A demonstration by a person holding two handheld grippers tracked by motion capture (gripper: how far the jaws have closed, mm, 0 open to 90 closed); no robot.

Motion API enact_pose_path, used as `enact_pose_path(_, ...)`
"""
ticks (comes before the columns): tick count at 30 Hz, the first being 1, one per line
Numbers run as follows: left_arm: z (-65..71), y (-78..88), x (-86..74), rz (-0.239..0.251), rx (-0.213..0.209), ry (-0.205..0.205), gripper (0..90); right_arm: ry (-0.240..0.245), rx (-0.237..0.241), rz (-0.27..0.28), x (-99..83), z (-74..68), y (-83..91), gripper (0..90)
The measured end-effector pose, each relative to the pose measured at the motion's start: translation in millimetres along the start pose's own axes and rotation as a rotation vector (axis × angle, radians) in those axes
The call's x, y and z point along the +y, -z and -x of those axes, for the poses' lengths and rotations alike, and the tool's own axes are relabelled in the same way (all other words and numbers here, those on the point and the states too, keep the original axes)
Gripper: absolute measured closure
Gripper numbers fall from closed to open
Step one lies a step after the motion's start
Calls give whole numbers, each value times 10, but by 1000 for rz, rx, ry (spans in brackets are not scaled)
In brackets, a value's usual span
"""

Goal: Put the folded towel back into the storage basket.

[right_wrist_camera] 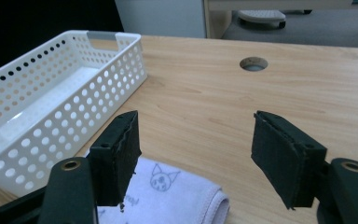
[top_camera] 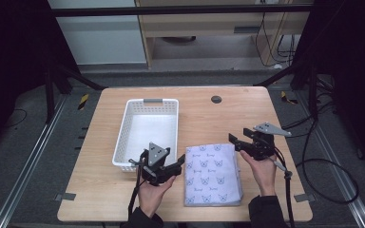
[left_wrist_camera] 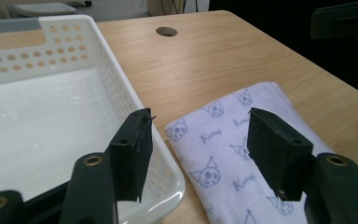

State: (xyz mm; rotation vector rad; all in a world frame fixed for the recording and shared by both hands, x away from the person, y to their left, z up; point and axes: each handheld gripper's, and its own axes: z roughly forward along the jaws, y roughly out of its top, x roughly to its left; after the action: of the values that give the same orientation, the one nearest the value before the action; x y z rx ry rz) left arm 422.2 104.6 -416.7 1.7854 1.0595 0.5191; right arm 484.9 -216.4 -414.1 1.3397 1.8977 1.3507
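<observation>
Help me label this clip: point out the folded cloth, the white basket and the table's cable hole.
folded cloth (top_camera: 213, 174), high view, its middle.
white basket (top_camera: 152, 101), high view, far rim.
cable hole (top_camera: 216, 99), high view, its centre.

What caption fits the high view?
Two hand-held grippers, left and right, flank a folded cat-print cloth beside a white basket.

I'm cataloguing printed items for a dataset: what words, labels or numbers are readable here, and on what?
"Kuromi", as best it reads, in small script repeated between cat-face drawings on the folded cloth; the copies in the high view are too small to read.
White basket: no text or label that I can see.
Table: none.
</observation>
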Motion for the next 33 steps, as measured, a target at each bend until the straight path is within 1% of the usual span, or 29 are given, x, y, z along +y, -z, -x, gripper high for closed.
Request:
enact_pose_path(4,51,-7,-69,-12,-6,-3,413,-6,9,-14,-64,-10,-34,339)
enact_pose_path(6,91,-11,-126,-26,-13,-6,422,-9,13,-26,-107,-9,-56,342)
enact_pose_path(10,123,12,-170,-29,-21,3,427,-6,16,-36,-148,-7,-74,350)
enact_pose_path(12,170,49,-198,-29,-26,-4,433,-12,17,-40,-185,1,-79,355)
enact_pose_path(17,231,72,-249,-37,-44,-11,450,-16,14,-55,-249,17,-95,376)
enact_pose_path(21,270,70,-344,-53,-54,-5,462,-18,17,-74,-326,16,-133,390)
enact_pose_path(24,288,59,-411,-67,-56,-3,468,-22,16,-82,-350,16,-150,390)
enact_pose_path(25,297,56,-451,-69,-65,6,473,-19,15,-91,-370,24,-163,390)
enact_pose_path(28,307,50,-483,-78,-61,3,473,-20,14,-99,-393,31,-175,390)
enact_pose_path(31,322,24,-547,-94,-69,20,473,-23,12,-113,-441,42,-194,390)
enact_pose_path(32,322,24,-547,-94,-69,20,473,-23,12,-113,-441,42,-194,390)
enact_pose_path(33,333,13,-580,-102,-73,22,473,-27,12,-121,-465,50,-206,387)
